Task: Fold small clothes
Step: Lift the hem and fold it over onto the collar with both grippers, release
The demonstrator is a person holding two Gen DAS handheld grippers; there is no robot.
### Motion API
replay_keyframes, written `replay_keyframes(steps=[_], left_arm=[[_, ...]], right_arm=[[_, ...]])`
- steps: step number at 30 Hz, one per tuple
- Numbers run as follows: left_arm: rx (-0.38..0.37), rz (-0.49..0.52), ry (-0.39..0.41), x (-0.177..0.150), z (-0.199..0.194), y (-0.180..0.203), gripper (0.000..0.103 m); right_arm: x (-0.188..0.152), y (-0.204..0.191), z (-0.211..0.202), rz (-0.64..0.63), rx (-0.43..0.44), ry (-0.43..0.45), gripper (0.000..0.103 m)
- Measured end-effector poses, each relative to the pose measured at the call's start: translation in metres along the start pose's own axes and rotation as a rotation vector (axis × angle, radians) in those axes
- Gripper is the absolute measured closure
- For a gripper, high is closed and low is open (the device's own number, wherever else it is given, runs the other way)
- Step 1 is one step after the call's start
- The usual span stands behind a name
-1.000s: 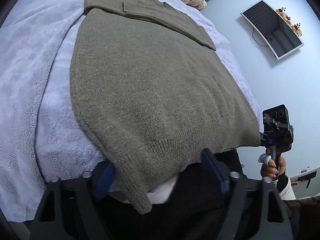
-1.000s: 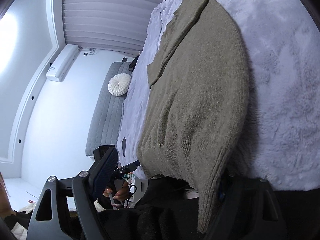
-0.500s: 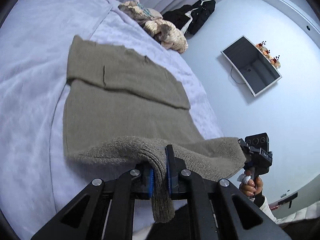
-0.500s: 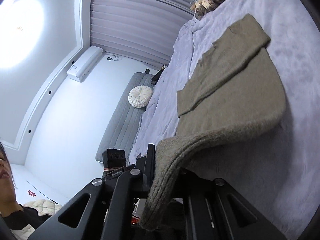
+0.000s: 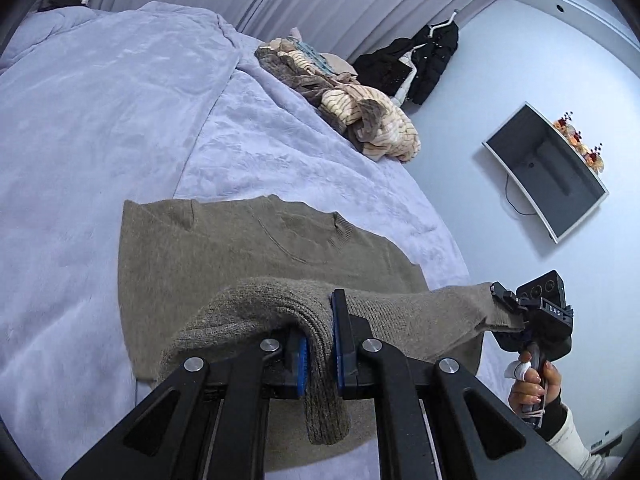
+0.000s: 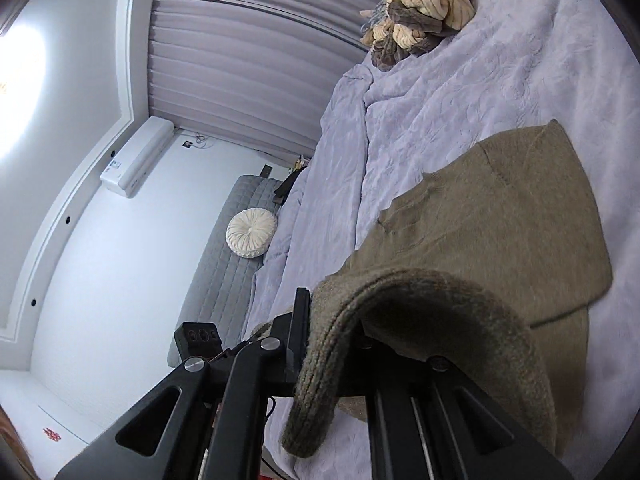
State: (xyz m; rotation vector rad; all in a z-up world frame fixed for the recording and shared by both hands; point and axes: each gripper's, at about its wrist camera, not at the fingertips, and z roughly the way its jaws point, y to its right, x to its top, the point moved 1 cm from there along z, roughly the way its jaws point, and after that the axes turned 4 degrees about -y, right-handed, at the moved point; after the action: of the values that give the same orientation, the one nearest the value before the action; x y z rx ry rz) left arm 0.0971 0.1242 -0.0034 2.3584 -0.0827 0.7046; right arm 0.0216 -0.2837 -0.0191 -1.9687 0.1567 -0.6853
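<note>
My left gripper (image 5: 320,354) is clenched on the ribbed hem of the olive sweater (image 5: 256,252), a tongue of knit hanging down between the blue pads (image 5: 302,360); my right gripper (image 6: 332,356) pinches the other hem corner, cloth draped thickly over its fingers, and from the left view I can see that corner caught in its tip (image 5: 505,308); I hold the two corners apart and level, I judge, so the hem stays taut and lands square when carried toward the neckline. Beyond my fingers the lifted hem arches over the sweater's body, which lies flat on the lavender blanket (image 5: 100,128), collar toward the far side, sleeves seemingly tucked in already; that flatness is what lets the bottom half fold over cleanly. Farther off, a heap of striped and brown clothes (image 5: 352,108) waits at the bed's edge, presumably next in turn; past it, a dark jacket (image 5: 416,68) hangs by the curtain.
</note>
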Motion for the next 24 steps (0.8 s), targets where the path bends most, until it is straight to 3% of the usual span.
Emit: replay_keyframes(steps=[4, 9, 10, 13, 14, 16, 17, 18, 21, 24], left_arm=[[0.068, -0.024, -0.038, 0.016, 0.044, -0.026, 0.092], [0.162, -0.033, -0.104, 0.015, 0.082, -0.052, 0.092], [0.167, -0.048, -0.125, 0.014, 0.086, -0.057, 0.086], [0.153, -0.069, -0.126, 0.012, 0.083, -0.065, 0.047], [0.151, -0.061, -0.099, 0.013, 0.077, -0.064, 0.036], [0.134, -0.05, -0.064, 0.02, 0.066, -0.06, 0.034], [0.119, -0.054, -0.041, 0.025, 0.061, -0.058, 0.034], [0.123, -0.059, -0.008, 0.029, 0.055, -0.057, 0.034], [0.184, -0.056, 0.072, 0.041, 0.041, -0.057, 0.034], [0.161, -0.035, 0.053, 0.039, 0.04, -0.057, 0.034]], right_arm=[[0.031, 0.033, 0.039, 0.051, -0.061, -0.032, 0.095], [0.048, 0.076, 0.075, 0.133, -0.128, -0.063, 0.092], [0.049, 0.082, 0.079, 0.151, -0.134, -0.064, 0.091], [0.05, 0.092, 0.082, 0.194, -0.12, -0.074, 0.088], [0.052, 0.093, 0.082, 0.194, -0.11, -0.07, 0.083], [0.059, 0.092, 0.078, 0.189, -0.099, -0.04, 0.064], [0.064, 0.092, 0.075, 0.191, -0.089, -0.023, 0.044], [0.07, 0.092, 0.071, 0.199, -0.076, 0.012, 0.029], [0.087, 0.094, 0.056, 0.251, -0.015, 0.126, 0.028], [0.092, 0.088, 0.048, 0.255, -0.004, 0.155, 0.028]])
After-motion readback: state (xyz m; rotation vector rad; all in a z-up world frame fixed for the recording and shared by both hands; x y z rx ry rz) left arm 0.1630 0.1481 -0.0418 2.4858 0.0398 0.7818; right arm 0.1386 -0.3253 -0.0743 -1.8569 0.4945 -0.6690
